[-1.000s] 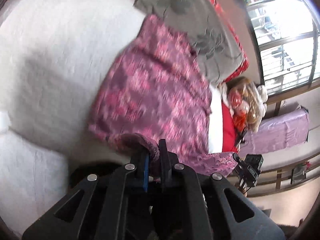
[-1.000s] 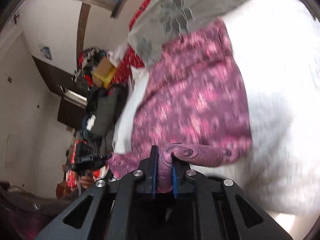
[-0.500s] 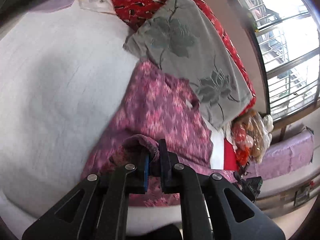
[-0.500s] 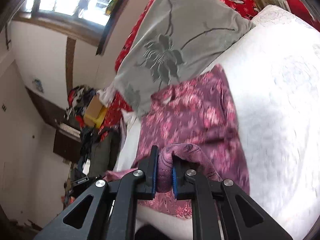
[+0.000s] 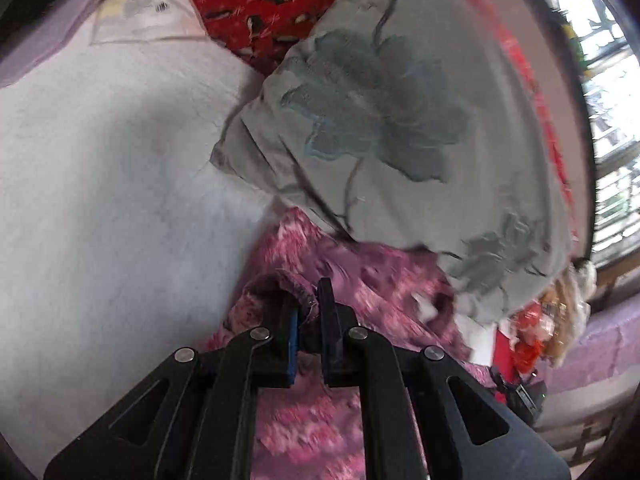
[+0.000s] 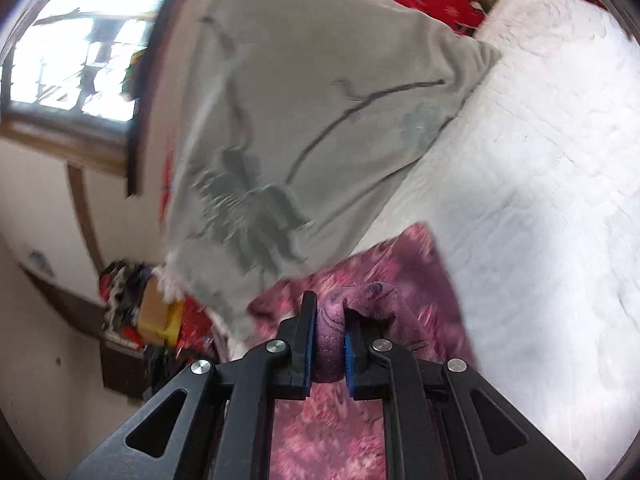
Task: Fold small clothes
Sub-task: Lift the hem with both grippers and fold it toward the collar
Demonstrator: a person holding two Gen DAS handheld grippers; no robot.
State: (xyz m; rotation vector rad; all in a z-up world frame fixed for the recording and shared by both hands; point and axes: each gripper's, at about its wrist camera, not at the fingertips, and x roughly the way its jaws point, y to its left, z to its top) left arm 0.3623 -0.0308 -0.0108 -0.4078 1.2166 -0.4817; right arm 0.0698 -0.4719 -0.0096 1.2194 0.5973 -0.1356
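A pink-and-purple patterned garment [image 5: 380, 292] lies on the white bedspread [image 5: 100, 200], its far edge just under a grey flowered pillow [image 5: 380, 120]. My left gripper [image 5: 310, 312] is shut on a bunched hem of this garment, and the cloth doubles back over itself below the fingers. In the right wrist view the same garment [image 6: 400, 272] shows, with my right gripper [image 6: 326, 332] shut on another folded-up edge of it. The near part of the garment is hidden under both grippers.
The grey pillow [image 6: 300, 120] leans on a red patterned cushion [image 5: 272, 4] at the head of the bed. A window [image 5: 608, 100] stands to the right, with piled clothes and a doll [image 5: 560, 320] beside the bed. White bedspread [image 6: 540, 200] stretches to the right.
Both grippers carried their garment edges toward the pillow, folding the near half over the far half. The pillow now looms much closer and less of the garment shows flat.
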